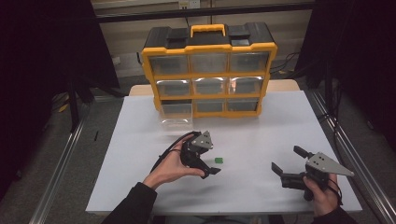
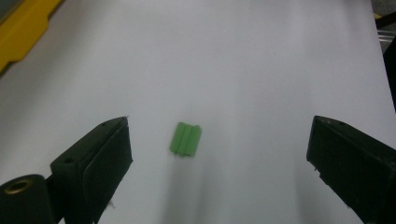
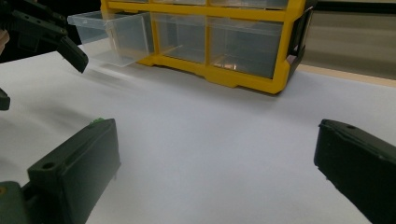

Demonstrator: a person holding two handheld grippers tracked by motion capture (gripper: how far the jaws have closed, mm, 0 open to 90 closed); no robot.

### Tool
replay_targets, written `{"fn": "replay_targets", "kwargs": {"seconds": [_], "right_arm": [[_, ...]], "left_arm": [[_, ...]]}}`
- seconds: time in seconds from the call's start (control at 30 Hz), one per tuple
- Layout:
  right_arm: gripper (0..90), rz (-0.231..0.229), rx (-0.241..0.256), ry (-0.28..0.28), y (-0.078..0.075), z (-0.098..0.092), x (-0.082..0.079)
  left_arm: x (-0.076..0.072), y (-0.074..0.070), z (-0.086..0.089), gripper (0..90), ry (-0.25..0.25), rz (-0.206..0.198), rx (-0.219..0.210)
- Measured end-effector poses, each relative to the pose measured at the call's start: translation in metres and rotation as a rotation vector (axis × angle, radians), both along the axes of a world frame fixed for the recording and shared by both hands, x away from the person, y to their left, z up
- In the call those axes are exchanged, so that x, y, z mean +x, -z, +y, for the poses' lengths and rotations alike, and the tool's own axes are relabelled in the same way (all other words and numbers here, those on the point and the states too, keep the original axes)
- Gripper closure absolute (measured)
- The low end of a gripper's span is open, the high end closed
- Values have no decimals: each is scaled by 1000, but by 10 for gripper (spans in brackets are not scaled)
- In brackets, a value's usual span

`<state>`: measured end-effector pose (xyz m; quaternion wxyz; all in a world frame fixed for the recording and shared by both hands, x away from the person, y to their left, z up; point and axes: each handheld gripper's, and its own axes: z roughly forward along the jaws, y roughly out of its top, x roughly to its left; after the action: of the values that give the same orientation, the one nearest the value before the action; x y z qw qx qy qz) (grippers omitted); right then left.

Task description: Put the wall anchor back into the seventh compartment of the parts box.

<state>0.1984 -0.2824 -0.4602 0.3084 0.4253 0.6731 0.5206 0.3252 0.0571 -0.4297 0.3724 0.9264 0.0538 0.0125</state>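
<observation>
A small green block (image 2: 186,139) lies flat on the white surface (image 1: 261,135), between the spread fingers of the left gripper (image 2: 219,154) and not yet touched by either. It looks like hard ribbed plastic — light and stiff, likely to skate away if nudged from one side, so the fingers should close squarely on its two long flanks. The right gripper (image 1: 288,161) rests well apart near the surface's right edge, fingers also spread, holding nothing. Behind stands a yellow drawer cabinet (image 1: 208,70) with its lower-left clear drawer (image 3: 112,35) pulled out.
</observation>
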Motion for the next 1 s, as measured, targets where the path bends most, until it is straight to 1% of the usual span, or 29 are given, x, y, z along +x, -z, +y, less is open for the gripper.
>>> {"fn": "replay_targets", "kwargs": {"seconds": [0.03, 0.07, 0.1, 0.13, 0.17, 0.2, 0.23, 0.27, 0.3, 0.4, 0.43, 0.5, 0.53, 0.57, 0.6, 0.67, 0.7, 0.77, 0.8, 0.83, 0.9, 0.93, 0.97, 1.0], "right_arm": [[0, 0, -1, 1, 0, 0, 0], [0, -1, -1, 0, 0, 0, 0], [0, 0, 0, -1, 0, 0, 0], [0, 0, 0, 1, 0, 0, 0], [0, -2, -1, 1, 0, 0, 0], [0, 1, -2, 0, 0, 0, 0], [0, -1, -1, 1, 0, 0, 0], [0, -1, -1, 1, 0, 0, 0], [0, -1, -1, 1, 0, 0, 0], [0, 6, -1, -4, 0, 1, 0], [0, 4, -4, -7, 0, 1, 0], [0, 4, -4, -7, 0, 1, 0], [0, 5, -2, -7, 0, 1, 0], [0, 3, -4, -4, 0, 1, 0], [0, 3, -3, -4, 0, 1, 0], [0, 5, -3, -8, 0, 1, 0], [0, 7, -3, -11, 0, 1, 0], [0, 5, -7, -14, 0, 2, 0], [0, 6, -7, -13, 1, 2, 0], [0, 5, -5, -10, 0, 2, 0], [0, 7, -2, -10, 0, 2, 0], [0, 7, -2, -10, 0, 2, 0], [0, 9, -2, -12, 0, 2, 0], [0, 6, -5, -12, 0, 2, 0]], "left_arm": [[1, 2, -2, 65, 7, 14, -2], [2, 2, -3, 65, 7, 5, 17], [3, 3, -5, 65, 5, 9, 22], [4, 2, -6, 66, 18, 17, 38], [4, 3, -8, 69, 20, 19, 40], [5, 4, -10, 80, 35, 20, 47], [5, 4, -11, 90, 44, 22, 68], [5, 6, -13, 91, 42, 21, 72], [5, 8, -15, 92, 48, 11, 82], [8, 11, -17, 106, 62, 15, 119], [9, 12, -17, 112, 63, 25, 132], [10, 14, -17, 135, 61, 34, 128], [11, 13, -17, 148, 68, 36, 142], [11, 14, -17, 184, 85, 44, 140], [12, 14, -18, 221, 89, 43, 150], [12, 14, -19, 221, 84, 43, 162], [12, 15, -20, 222, 86, 53, 155], [12, 15, -22, 277, 105, 72, 156], [11, 16, -23, 284, 109, 63, 167], [10, 16, -24, 303, 113, 69, 169], [11, 17, -26, 330, 112, 77, 172], [11, 18, -27, 353, 104, 73, 182], [11, 18, -29, 364, 98, 78, 189], [12, 19, -30, 365, 91, 70, 197]]}}
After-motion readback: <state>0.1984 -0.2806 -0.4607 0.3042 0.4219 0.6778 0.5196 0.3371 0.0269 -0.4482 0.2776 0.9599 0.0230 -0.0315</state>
